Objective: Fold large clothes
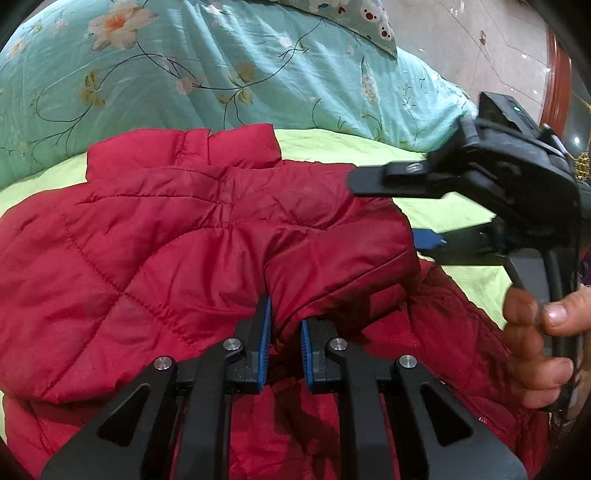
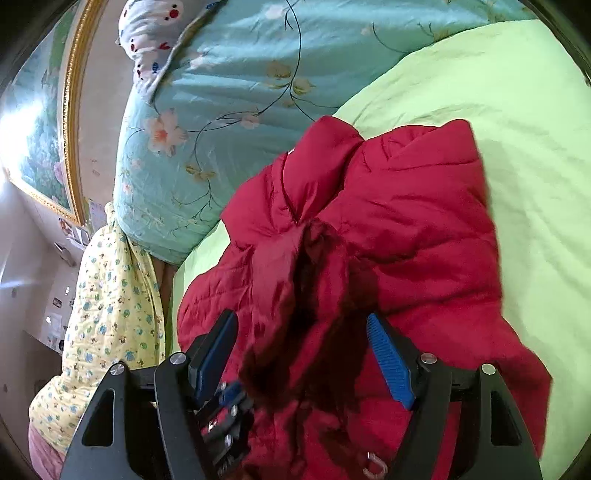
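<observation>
A red quilted jacket (image 1: 192, 236) lies on a light green bed sheet (image 1: 436, 210), collar toward the far side. My left gripper (image 1: 285, 326) is shut on a fold of the jacket's fabric near its lower middle. My right gripper (image 1: 391, 210), held by a hand (image 1: 532, 332), hovers at the jacket's right shoulder in the left wrist view. In the right wrist view my right gripper (image 2: 303, 350) is open, its blue pads (image 2: 389, 363) wide apart. A dark rumpled fold of the jacket (image 2: 406, 206) rises loosely between them, and neither pad presses on it.
A turquoise floral quilt (image 1: 221, 62) is bunched along the far side of the bed, with a patterned pillow (image 1: 354, 18) behind it. A yellow printed cloth (image 2: 110, 295) hangs off the bed's edge. A gold-framed picture (image 2: 40, 147) is on the wall.
</observation>
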`<state>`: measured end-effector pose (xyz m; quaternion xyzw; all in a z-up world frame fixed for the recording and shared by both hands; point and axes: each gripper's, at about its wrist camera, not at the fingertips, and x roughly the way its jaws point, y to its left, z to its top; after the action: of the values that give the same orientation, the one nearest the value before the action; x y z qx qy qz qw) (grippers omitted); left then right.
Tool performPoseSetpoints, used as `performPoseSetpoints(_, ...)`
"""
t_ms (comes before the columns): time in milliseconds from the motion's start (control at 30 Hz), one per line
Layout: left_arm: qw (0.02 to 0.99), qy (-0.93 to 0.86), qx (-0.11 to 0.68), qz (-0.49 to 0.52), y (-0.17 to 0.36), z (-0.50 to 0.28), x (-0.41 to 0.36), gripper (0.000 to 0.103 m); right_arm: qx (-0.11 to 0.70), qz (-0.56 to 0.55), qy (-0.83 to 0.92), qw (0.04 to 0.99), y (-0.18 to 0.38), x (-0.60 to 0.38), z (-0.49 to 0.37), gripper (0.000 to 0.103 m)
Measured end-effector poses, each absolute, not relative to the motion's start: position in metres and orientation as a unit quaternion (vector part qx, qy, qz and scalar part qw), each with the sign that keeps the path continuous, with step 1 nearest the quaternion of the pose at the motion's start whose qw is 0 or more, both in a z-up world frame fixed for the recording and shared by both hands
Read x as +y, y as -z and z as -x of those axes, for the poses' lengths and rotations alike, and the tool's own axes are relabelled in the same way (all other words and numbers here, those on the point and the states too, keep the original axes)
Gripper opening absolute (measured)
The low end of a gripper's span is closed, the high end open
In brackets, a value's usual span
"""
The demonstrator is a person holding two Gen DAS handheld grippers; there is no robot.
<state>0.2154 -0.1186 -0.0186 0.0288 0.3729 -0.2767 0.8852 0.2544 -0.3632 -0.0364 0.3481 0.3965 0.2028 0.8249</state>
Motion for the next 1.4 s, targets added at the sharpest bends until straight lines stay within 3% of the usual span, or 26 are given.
performPoseSetpoints(100,0.882,0.275,0.383,-0.022,0.021,-0.217,-0.116,0.012,0.407,-0.338,-0.204,0.824,0.04,-0.356,-0.264,0.023)
performPoseSetpoints(200,0.866,0.288,0.408,-0.002,0.024,-0.22,-0.111,0.026,0.408,-0.327,-0.201,0.828,0.04,-0.352,-0.266,0.01)
performPoseSetpoints(267,0.854,0.304,0.422,0.021,0.023,-0.22,-0.102,0.047,0.402,-0.317,-0.191,0.838,0.038,-0.354,-0.264,0.009)
performPoseSetpoints(333,0.853,0.308,0.421,0.029,0.019,-0.217,-0.094,0.047,0.393,-0.318,-0.185,0.843,0.035,-0.361,-0.261,0.007)
performPoseSetpoints(700,0.89,0.218,0.395,0.057,-0.017,-0.247,-0.021,0.047,0.387,-0.269,-0.138,0.871,0.031,-0.376,-0.25,0.007)
performPoseSetpoints(900,0.876,0.185,0.44,0.07,0.012,-0.282,0.005,0.047,0.395,-0.261,-0.122,0.872,0.048,-0.376,-0.253,0.008)
performPoseSetpoints(1000,0.868,0.178,0.459,0.069,0.032,-0.289,0.006,0.047,0.396,-0.256,-0.122,0.873,0.047,-0.375,-0.252,0.019)
performPoseSetpoints(1200,0.876,0.161,0.453,0.033,0.038,-0.286,-0.006,0.047,0.348,-0.204,-0.074,0.912,0.009,-0.367,-0.226,0.027)
performPoseSetpoints(1333,0.877,0.159,0.451,0.033,0.042,-0.286,-0.008,0.047,0.322,-0.163,-0.105,0.927,-0.011,-0.342,-0.219,0.049)
performPoseSetpoints(1400,0.878,0.159,0.45,0.03,0.043,-0.284,-0.009,0.047,0.337,-0.137,-0.129,0.923,-0.008,-0.322,-0.227,0.049)
